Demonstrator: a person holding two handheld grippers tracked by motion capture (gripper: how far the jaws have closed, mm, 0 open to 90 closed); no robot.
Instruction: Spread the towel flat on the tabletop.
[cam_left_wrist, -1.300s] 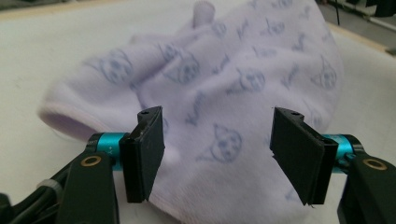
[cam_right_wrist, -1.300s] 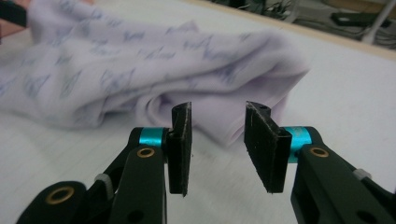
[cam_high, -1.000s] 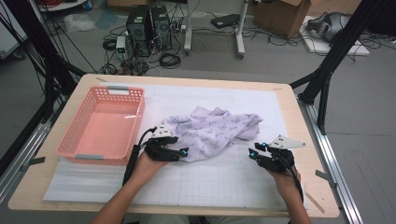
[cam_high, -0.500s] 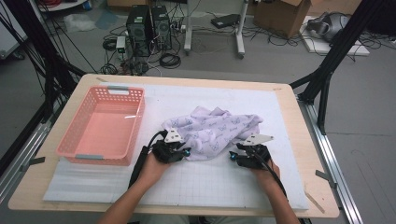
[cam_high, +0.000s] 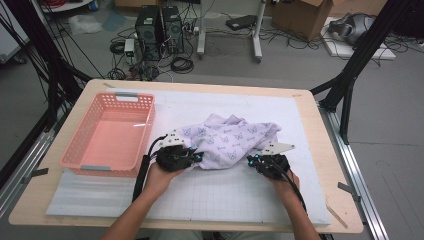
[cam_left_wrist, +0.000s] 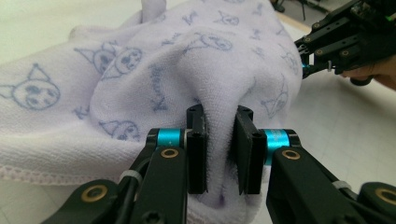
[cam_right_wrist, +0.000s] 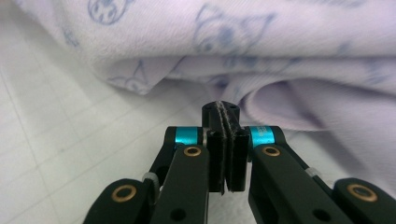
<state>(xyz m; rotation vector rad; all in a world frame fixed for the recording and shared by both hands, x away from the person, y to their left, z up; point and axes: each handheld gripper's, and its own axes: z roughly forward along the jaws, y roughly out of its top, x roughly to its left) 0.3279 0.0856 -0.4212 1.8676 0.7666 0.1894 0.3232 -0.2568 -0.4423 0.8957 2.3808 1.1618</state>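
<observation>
Lilac towel (cam_high: 231, 142), printed with small blue cartoon faces, lies crumpled on the white grid mat (cam_high: 240, 195), about mid-tabletop and a little toward the near edge. Folds bunched, hem showing along its near side.

Left gripper (cam_high: 194, 159) at the towel's near-left corner. In the left gripper view its jaws are pinched narrow on a thick fold of the towel (cam_left_wrist: 140, 88), cloth pressed between both pads; they have just been closing.

Right gripper (cam_high: 251, 161) at the towel's near-right edge. In the right gripper view its pads (cam_right_wrist: 218, 154) meet face to face, with no cloth between them; the towel (cam_right_wrist: 261, 56) lies just beyond the tips. These jaws have also just been closing.

Pink plastic basket (cam_high: 80, 162) stands on the left part of the tabletop, apart from the towel, just left of the left gripper. Wooden tabletop (cam_high: 320, 107) rims the mat on all sides.
</observation>
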